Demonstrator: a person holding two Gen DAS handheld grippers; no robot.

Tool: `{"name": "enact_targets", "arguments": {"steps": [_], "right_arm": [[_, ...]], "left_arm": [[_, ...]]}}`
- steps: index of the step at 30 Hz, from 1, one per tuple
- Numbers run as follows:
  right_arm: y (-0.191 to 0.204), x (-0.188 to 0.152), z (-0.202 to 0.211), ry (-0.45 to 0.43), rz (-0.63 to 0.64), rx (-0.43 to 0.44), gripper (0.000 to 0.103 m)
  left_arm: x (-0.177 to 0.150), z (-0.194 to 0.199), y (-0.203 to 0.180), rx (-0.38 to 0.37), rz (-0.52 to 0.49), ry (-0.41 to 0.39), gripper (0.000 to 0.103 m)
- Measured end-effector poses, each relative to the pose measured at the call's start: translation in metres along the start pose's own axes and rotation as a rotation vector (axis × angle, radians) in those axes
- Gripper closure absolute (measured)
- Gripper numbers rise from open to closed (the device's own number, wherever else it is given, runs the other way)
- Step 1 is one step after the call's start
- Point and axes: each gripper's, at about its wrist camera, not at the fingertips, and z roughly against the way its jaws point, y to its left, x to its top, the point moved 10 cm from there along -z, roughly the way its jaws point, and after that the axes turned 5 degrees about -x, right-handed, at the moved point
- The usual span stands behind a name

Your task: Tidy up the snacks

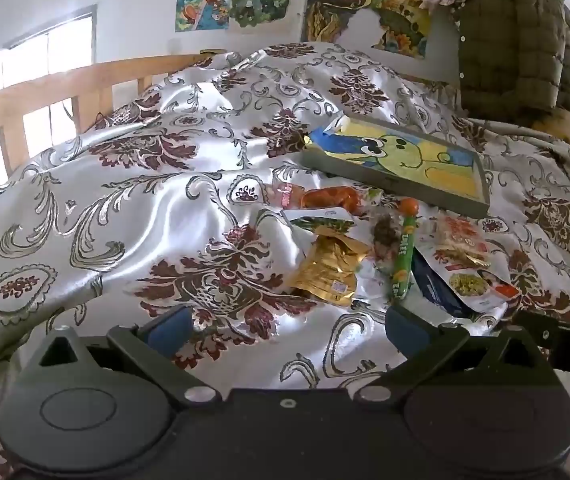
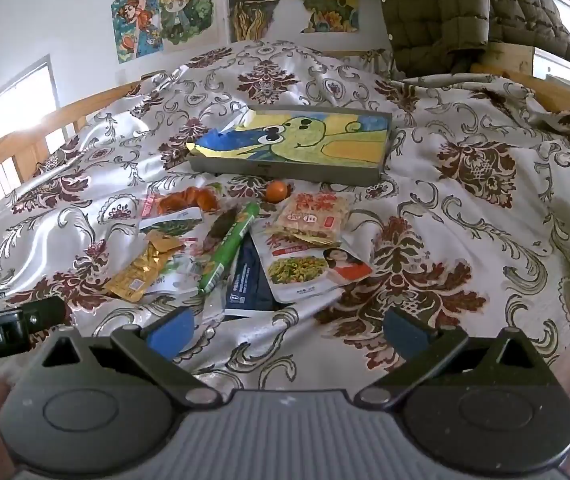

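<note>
You are working over a bed (image 2: 485, 240) draped in a glossy, rumpled satin cover, so expect anything on it to be sliding when nudged. The shallow grey tray (image 2: 285, 170) with the cartoon frog lining is lying beyond the snacks, likely where they are going. Nearest the right hand-held gripper (image 2: 289, 330) the big white pouch (image 2: 305, 268) picturing a woman is lying flat; it is probably soft and light, so pinch an edge seam rather than the puffed middle. A crisp-looking cracker packet (image 2: 313, 220) is overlapping its top (fragile contents, grip gently). A dark blue packet (image 2: 247, 284) is lying half buried beneath them, its full shape hidden. The green stick pack (image 2: 229, 248) is lying diagonally; it looks stiff enough to take across its width. The crinkled gold packet (image 1: 331, 268) is sitting ahead of the left hand-held gripper (image 1: 289, 330), and its foil may be slippery. The small orange fruit (image 2: 276, 191) is resting near the tray and could roll. Both grippers are hovering spread wide, carrying nothing. Labels are too blurred to read.
</note>
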Motion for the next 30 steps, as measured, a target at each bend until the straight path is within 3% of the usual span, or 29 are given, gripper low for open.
{"name": "enact_targets", "arguments": {"steps": [30], "right_arm": [[0.002,-0.0005,-0.0007,0.005,-0.005,0.004,0.0]], "left_arm": [[-0.0015,-0.0018,-0.0018,0.0,-0.012,0.003,0.001]]}}
